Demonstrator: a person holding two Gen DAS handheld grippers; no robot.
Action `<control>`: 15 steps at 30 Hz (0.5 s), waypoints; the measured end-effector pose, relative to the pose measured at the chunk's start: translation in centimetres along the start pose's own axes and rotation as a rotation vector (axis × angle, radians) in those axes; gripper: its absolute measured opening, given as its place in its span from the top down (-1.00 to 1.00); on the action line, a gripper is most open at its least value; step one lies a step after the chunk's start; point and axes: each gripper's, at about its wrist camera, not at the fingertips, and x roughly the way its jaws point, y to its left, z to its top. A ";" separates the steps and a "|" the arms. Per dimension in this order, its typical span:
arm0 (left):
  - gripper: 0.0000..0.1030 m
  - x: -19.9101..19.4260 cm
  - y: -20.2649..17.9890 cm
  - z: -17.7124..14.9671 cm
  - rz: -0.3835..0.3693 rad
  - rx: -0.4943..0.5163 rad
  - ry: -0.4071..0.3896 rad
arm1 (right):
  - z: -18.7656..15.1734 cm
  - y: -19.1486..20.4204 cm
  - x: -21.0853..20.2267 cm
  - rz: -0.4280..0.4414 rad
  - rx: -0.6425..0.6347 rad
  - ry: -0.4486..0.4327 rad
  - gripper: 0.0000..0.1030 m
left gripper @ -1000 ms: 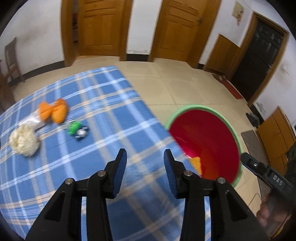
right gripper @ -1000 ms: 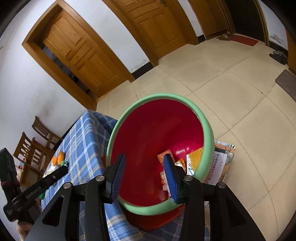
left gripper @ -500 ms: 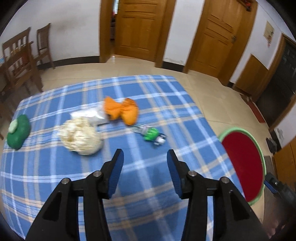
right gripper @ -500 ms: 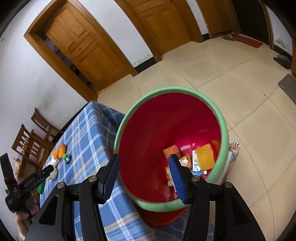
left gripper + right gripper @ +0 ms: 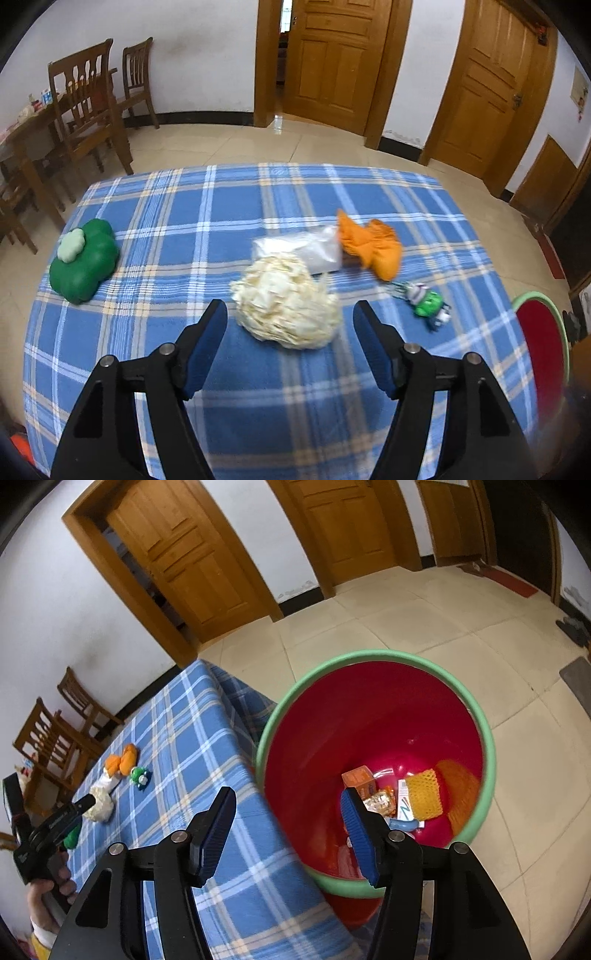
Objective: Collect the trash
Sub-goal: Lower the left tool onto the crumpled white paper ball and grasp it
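A blue plaid worktop (image 5: 258, 398) carries a cream crumpled wad (image 5: 286, 302), just ahead of the left claw (image 5: 290, 334), whose empty jaws are opening. The right claw (image 5: 288, 823), also opening and empty, hangs over the red bin (image 5: 369, 716) beside the worktop.

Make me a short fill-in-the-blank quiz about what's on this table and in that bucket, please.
1. The tablecloth is checked in white and ____.
2. The red bin has a rim coloured ____.
3. The cream crumpled wad lies nearest the ____ gripper, whose opening jaws have nothing between them.
4. The orange wrapper lies on the ____, not in the bin.

Missing words: blue; green; left; tablecloth
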 end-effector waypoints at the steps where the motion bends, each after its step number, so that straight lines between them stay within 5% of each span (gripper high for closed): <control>1: -0.37 0.4 0.2 0.0 -0.002 -0.006 0.005 | 0.1 0.4 0.2 -0.004 -0.009 0.003 -0.18; 12: -0.42 2.3 2.1 -0.3 -0.091 -0.079 0.008 | 0.5 6.8 3.0 -0.011 -0.136 0.019 -0.18; 15: -0.19 2.6 2.1 -0.7 -0.144 -0.092 0.014 | 0.6 8.7 4.1 -0.003 -0.170 0.026 -0.19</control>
